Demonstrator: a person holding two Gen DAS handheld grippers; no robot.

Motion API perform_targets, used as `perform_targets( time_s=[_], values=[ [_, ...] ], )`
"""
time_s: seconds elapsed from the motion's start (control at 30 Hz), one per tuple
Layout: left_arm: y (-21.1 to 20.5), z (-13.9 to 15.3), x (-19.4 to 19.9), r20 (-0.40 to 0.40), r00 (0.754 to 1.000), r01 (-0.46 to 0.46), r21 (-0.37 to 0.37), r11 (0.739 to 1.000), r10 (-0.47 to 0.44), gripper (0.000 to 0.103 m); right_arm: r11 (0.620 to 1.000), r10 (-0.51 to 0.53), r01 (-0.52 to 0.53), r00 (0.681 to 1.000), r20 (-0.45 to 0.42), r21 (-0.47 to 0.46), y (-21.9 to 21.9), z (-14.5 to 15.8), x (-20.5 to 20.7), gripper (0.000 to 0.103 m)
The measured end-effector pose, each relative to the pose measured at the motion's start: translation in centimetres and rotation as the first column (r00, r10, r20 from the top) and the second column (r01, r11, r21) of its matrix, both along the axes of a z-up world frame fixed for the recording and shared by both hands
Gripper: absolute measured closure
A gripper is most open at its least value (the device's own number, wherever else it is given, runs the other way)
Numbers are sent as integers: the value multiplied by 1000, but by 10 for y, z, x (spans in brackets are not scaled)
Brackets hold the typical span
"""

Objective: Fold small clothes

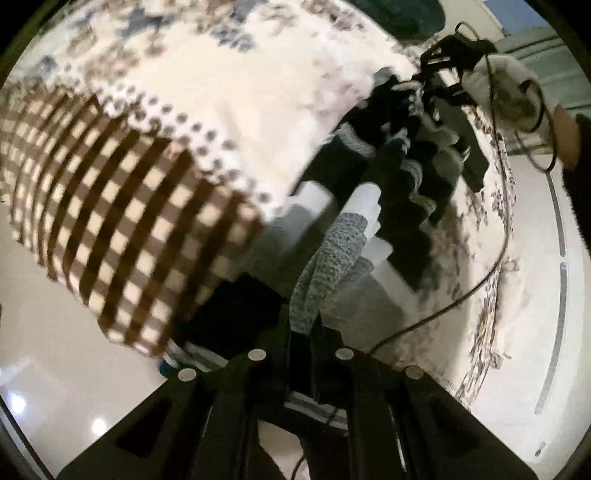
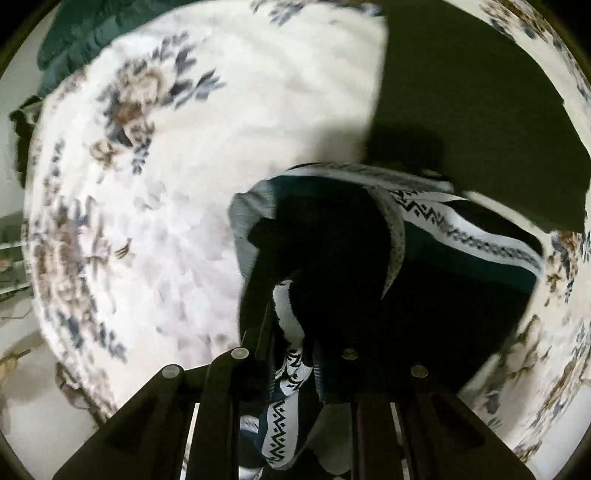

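Left gripper (image 1: 301, 332): black jaws drawn close, pinching a grey-speckled knit edge of the garment (image 1: 402, 206). From the pinch the cloth runs up and away, hanging stretched toward the right gripper (image 1: 430, 92), seen far off in a white-gloved hand (image 1: 502, 83) with a dark sleeve at the wrist. A thin black cable (image 1: 461, 299) trails from that side in a long curve.

Right gripper (image 2: 295, 354): jaws narrow, clamped on a white band with a black zigzag pattern, same garment (image 2: 461, 232). The rest drops below as a dark, heavy bunch with teal panels and a grey rib edge.

Garment: thick knit, small, dark body with white patterned stripes; scalloped folds along its length. Held off the surface between both grippers.

Beneath: pale floral cover (image 2: 177, 177), soft, blue and brown blossoms, wide and bare in the right wrist view. A flat dark olive cloth (image 2: 480, 92) lies on it beyond the garment, straight-edged. A dark green rumpled fabric (image 2: 81, 33) sits at the cover's far edge.

Left side: brown-and-cream checked cloth (image 1: 122, 221) with a dotted border overhangs the cover's edge. Glossy pale floor (image 1: 55, 387) below. All blurred.
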State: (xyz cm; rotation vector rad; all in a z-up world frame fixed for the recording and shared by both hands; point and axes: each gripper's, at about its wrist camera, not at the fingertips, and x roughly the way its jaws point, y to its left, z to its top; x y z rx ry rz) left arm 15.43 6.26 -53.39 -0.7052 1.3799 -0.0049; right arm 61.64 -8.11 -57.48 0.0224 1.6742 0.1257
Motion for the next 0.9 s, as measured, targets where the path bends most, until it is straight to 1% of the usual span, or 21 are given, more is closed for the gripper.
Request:
perform_targets(
  time_s=[0.03, 0.07, 0.1, 0.13, 0.17, 0.23, 0.27, 0.33, 0.37, 0.43, 0.5, 0.53, 0.57, 0.6, 0.63, 0.7, 0.73, 0.77, 0.83, 0.87, 0.9],
  values=[
    [6, -10, 2, -18, 1000, 8, -5, 1000, -8, 94, 1000, -15, 15, 1000, -5, -13, 8, -7, 1, 86],
    [14, -22, 5, -37, 999, 18, -26, 999, -19, 94, 1000, -15, 15, 1000, -13, -24, 15, -14, 2, 84],
    [18, -28, 7, -43, 999, 26, -47, 999, -28, 93, 1000, -17, 16, 1000, -25, -18, 19, -20, 2, 79],
    [24, -31, 8, -50, 998, 31, -58, 998, -34, 89, 999, -30, 31, 999, -44, 19, 18, -23, 2, 69],
    [28, -31, 8, -51, 998, 34, -57, 998, -37, 81, 997, -42, 45, 998, -50, 60, 16, -22, 0, 54],
    [32, -28, 9, -39, 999, 32, -70, 997, -35, 73, 982, -52, 64, 996, -69, 180, 7, -11, -11, 42],
    [33, -25, 10, -40, 998, 37, -57, 998, -40, 64, 974, -46, 60, 997, -70, 220, 1, -1, -22, 41],
    [30, -22, 13, -44, 997, 61, -38, 997, -62, 60, 966, -30, 35, 999, -22, 257, -19, 24, -52, 40],
    [31, -24, 13, -49, 996, 75, -30, 997, -76, 58, 968, -26, 26, 1000, -5, 248, -27, 31, -67, 39],
    [22, -32, 13, -72, 990, 123, 12, 992, -122, 57, 977, -24, 16, 999, 33, 212, -61, 42, -117, 39],
    [13, -41, 10, -88, 985, 150, 35, 988, -146, 59, 987, -25, 23, 1000, 9, 162, -87, 34, -167, 39],
    [12, -43, 6, -86, 985, 155, 49, 987, -150, 61, 989, -33, 37, 999, -30, 145, -103, 21, -206, 39],
    [11, -44, 0, -77, 986, 150, 50, 987, -146, 85, 990, -36, 45, 997, -70, 137, -113, 11, -233, 39],
    [10, -46, -3, -79, 987, 145, 34, 989, -142, 98, 989, -43, 60, 991, -126, 132, -120, -4, -266, 39],
    [8, -47, -7, -78, 988, 137, 18, 990, -135, 98, 986, -60, 89, 977, -205, 139, -130, -24, -306, 39],
    [6, -44, -11, -69, 988, 140, 28, 990, -138, 99, 978, -100, 149, 948, -301, 143, -142, -51, -357, 41],
    [7, -44, -12, -69, 988, 141, 29, 990, -139, 99, 970, -116, 180, 932, -342, 161, -145, -67, -387, 48],
    [9, -45, -13, -74, 988, 135, 33, 990, -132, 98, 968, -118, 187, 926, -359, 164, -145, -75, -402, 65],
    [10, -49, -13, -93, 987, 137, 26, 990, -134, 94, 958, -135, 219, 914, -381, 184, -146, -89, -431, 81],
    [10, -47, -12, -116, 982, 154, 36, 987, -149, 94, 966, -134, 203, 921, -366, 158, -147, -92, -439, 81],
    [10, -40, -12, -117, 981, 160, 39, 986, -155, 94, 969, -133, 195, 927, -351, 149, -148, -91, -441, 81]
  ],
)
